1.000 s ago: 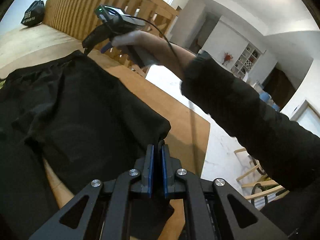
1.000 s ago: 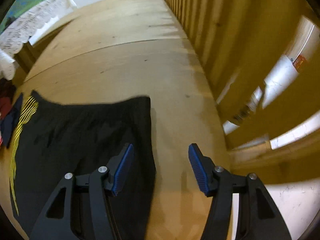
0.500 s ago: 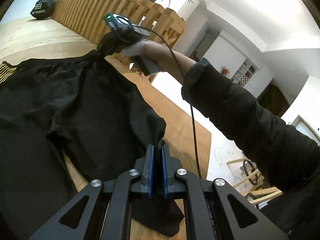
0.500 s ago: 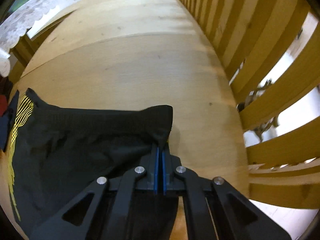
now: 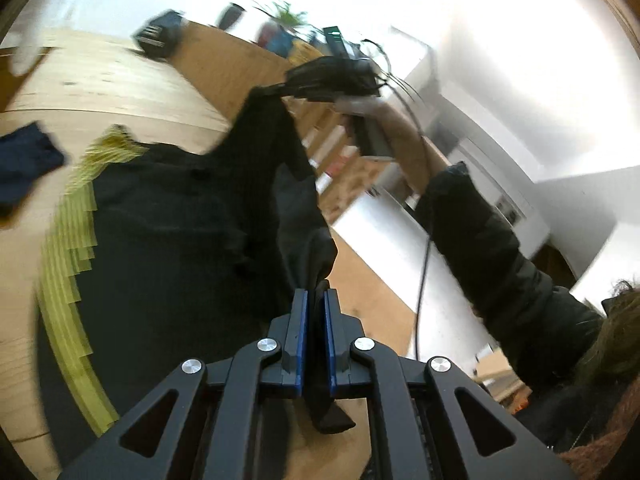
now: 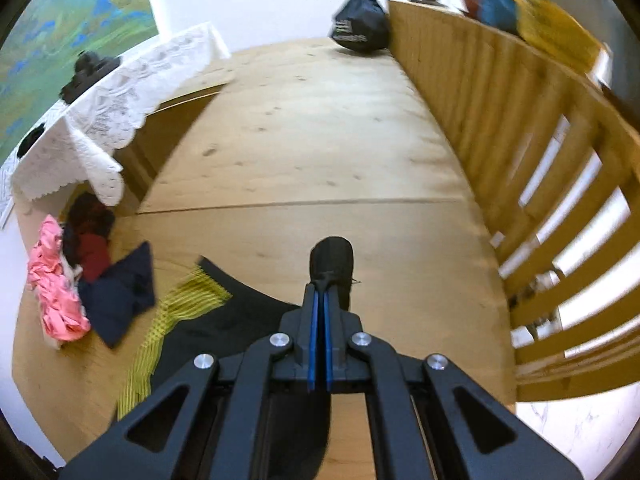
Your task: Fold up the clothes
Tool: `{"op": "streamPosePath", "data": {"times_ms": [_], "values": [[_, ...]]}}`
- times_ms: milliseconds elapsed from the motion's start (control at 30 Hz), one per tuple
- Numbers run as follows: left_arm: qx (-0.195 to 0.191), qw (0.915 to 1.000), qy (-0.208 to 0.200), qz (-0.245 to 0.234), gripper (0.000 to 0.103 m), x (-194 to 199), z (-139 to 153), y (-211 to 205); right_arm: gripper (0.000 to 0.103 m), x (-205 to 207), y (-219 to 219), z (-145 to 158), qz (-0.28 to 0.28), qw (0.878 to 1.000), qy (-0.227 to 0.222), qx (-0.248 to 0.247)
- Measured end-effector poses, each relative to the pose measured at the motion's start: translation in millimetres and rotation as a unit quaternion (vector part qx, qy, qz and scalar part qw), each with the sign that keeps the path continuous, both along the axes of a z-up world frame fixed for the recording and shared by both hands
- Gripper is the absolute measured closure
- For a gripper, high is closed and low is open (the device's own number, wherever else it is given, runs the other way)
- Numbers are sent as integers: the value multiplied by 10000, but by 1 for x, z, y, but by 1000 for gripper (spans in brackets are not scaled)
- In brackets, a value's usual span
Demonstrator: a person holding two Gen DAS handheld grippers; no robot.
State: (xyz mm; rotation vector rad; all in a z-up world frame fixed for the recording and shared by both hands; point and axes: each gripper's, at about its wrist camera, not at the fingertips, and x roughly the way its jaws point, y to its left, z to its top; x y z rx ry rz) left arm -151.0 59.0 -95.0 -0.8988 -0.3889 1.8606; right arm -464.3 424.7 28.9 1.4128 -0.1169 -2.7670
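Left wrist view: my left gripper (image 5: 316, 300) has its blue-padded fingers (image 5: 301, 332) pressed together on a fold of black shorts (image 5: 172, 240), with a tail of fabric hanging below the pads. The cloth rises from there to my right gripper (image 5: 280, 90), which is lifted higher and pinches another corner, so the shorts hang stretched between the two tools while the rest drapes down onto the wooden table (image 5: 100, 84). A yellow striped band (image 5: 68, 248) runs along the far side of the shorts. My right hand (image 5: 360, 106) and black sleeve (image 5: 492, 248) reach across, with a cable trailing down from the hand.

Right wrist view: my right gripper (image 6: 320, 292) is clamped tight on a black bunch of the shorts (image 6: 332, 258) that pokes up past its tips. Lower left, the shorts' yellow stripes (image 6: 168, 320) rest on the table (image 6: 304, 140). Further left lies a pile of clothes (image 6: 80, 276), pink, red and navy. A wooden slatted railing (image 6: 540, 168) lines the right edge, a black bag (image 6: 358, 26) sits at the far end, and a white lace cloth (image 6: 120, 96) covers furniture at left.
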Motion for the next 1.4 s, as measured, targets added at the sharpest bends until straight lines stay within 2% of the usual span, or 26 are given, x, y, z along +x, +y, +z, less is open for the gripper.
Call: {"op": "streamPosePath", "data": {"times_ms": [167, 267, 400, 533, 600, 633, 700, 767, 833, 933, 1000, 1100, 1200, 1300, 1400], "values": [[-52, 9986, -159, 502, 96, -5, -17, -58, 100, -44, -87, -17, 298, 9994, -134, 142], [-82, 9966, -327, 750, 95, -8, -33, -87, 100, -67, -122, -52, 387, 9983, -380, 216], [-82, 9946, -585, 848, 98, -9, -54, -106, 100, -98, -166, -98, 496, 9956, -723, 338], [-219, 9933, -718, 874, 98, -8, -67, -116, 99, -110, -184, -141, 485, 9908, -1093, 628], [-291, 9929, -707, 908, 98, -7, -68, -117, 95, -112, -189, -151, 491, 9904, -1187, 517], [-313, 9927, -688, 944, 98, -6, -68, -117, 87, -111, -190, -153, 498, 9903, -1218, 454], [-370, 9920, -585, 1053, 98, -5, -62, -121, 79, -105, -193, -142, 590, 9909, -1140, 396], [-420, 9910, -451, 1186, 98, -3, -54, -127, 75, -93, -192, -120, 716, 9925, -892, 436], [-453, 9902, -360, 1270, 98, -4, -47, -132, 59, -75, -192, -94, 849, 9937, -588, 434], [-562, 9903, -248, 1248, 97, -3, -38, -134, 58, -31, -191, -65, 1046, 9920, -370, 596], [-688, 9912, -142, 1121, 94, 0, -32, -129, 58, 15, -195, -63, 1386, 9868, -379, 749], [-823, 9915, -120, 996, 92, 4, -31, -124, 57, 108, -205, -86, 1926, 9734, -648, 1059], [-1012, 9912, -179, 837, 92, 9, -36, -122, 57, 197, -204, -117, 2203, 9643, -1104, 969], [-1167, 9903, -226, 720, 91, 11, -40, -120, 57, 229, -199, -133, 2137, 9654, -1398, 535], [-1177, 9902, -267, 702, 87, 7, -42, -118, 57, 252, -194, -148, 2021, 9652, -1659, 69]]}}
